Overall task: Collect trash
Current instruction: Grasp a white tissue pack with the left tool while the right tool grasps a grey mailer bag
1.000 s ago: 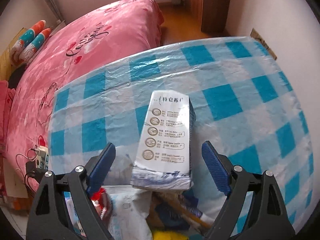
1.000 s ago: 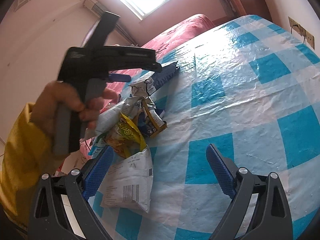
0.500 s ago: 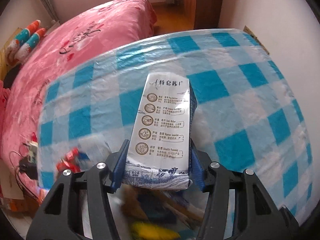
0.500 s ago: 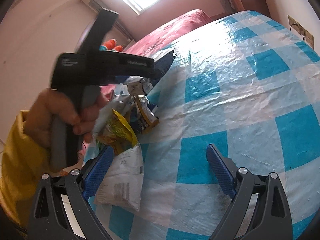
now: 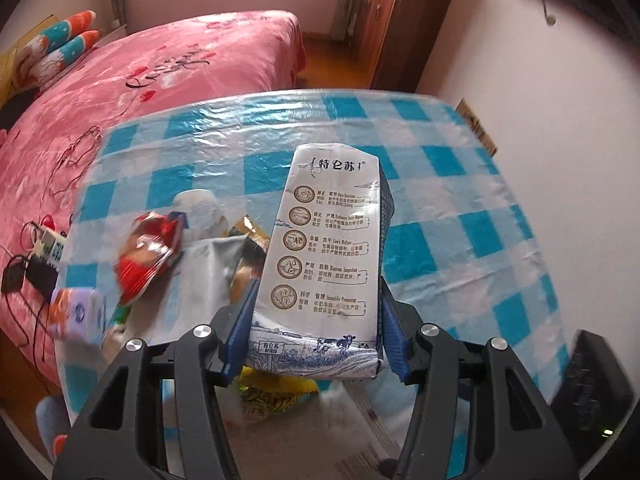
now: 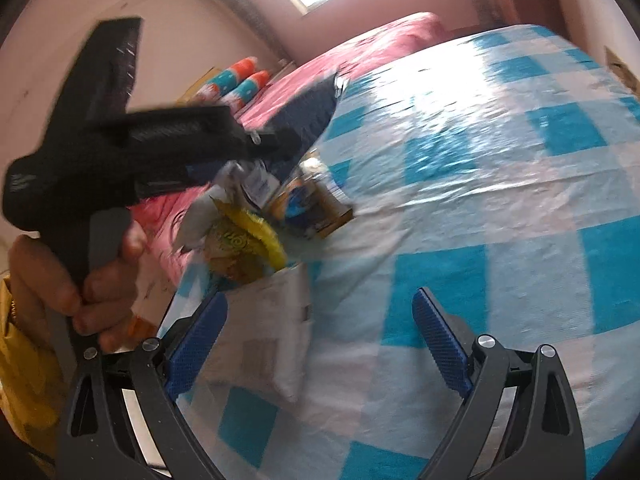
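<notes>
A table (image 5: 448, 216) under a glossy blue-and-white checked cloth (image 6: 500, 200) carries a heap of trash at one edge: a red wrapper (image 5: 146, 258), a yellow wrapper (image 6: 240, 246), a white pouch (image 6: 264, 344), a pale cup (image 5: 200, 212); the rest of the cloth lies bare

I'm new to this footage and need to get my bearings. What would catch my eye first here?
First, the white milk carton, clamped between the left gripper's blue pads above the blue-checked table. Next, the heap of crumpled wrappers at the table's left edge, with the pink bed behind.
</notes>
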Demonstrator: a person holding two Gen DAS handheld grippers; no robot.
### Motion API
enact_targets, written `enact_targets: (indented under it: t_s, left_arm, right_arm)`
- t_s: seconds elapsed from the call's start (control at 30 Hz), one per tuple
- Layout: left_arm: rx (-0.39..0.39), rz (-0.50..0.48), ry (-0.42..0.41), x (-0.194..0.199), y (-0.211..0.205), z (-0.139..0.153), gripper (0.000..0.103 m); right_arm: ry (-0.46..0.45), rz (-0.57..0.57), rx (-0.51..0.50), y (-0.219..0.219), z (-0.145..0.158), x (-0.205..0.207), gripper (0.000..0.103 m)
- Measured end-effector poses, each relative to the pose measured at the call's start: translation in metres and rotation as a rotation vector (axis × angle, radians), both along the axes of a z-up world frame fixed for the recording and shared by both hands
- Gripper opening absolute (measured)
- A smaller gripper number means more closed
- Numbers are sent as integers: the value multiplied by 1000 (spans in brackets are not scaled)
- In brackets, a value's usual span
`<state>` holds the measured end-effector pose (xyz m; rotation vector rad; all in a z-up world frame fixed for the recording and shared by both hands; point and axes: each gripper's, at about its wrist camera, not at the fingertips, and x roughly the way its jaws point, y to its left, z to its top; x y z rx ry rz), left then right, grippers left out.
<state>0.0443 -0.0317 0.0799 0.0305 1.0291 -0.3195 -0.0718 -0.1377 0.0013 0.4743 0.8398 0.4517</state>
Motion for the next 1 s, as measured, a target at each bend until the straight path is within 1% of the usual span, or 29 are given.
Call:
enact_targets:
  t_s: [0.1,0.2,0.27,0.37,0.47,0.63,0.83,0.9,1.0]
  left_arm:
    - [-39,16,-40,-19,14,15,57]
    - [-76,45,-62,-36,33,24,57]
    - [-88,64,-69,-46,44,27,57]
    - [-114,98,-78,-62,63,29,57]
    - [-138,124,-84,-80,81,28,57]
    - [-138,177,-95,-108,111,22,57]
    - [-152,248,-80,-134,152,5,57]
    - [-161,262,-69,-140,161,-2,57]
    - [-167,286,-50,-147,176,-16,57]
  right_arm:
    - [-13,69,-4,15,1,-2,93]
    - [2,136,-14,31,-3,-2,93]
    - [2,153,-40,38,-3,-3,93]
    - [4,190,-33,46,-5,-5,93]
    - [4,222,-67,61,-6,-12,93]
    - [9,288,-71,80,-8,-29,93]
    - [-3,420,-130,114,-5,-64,93]
    - [0,469,-138,123,-5,-74,93]
    - [-7,529,-176,134,-3,-87,93]
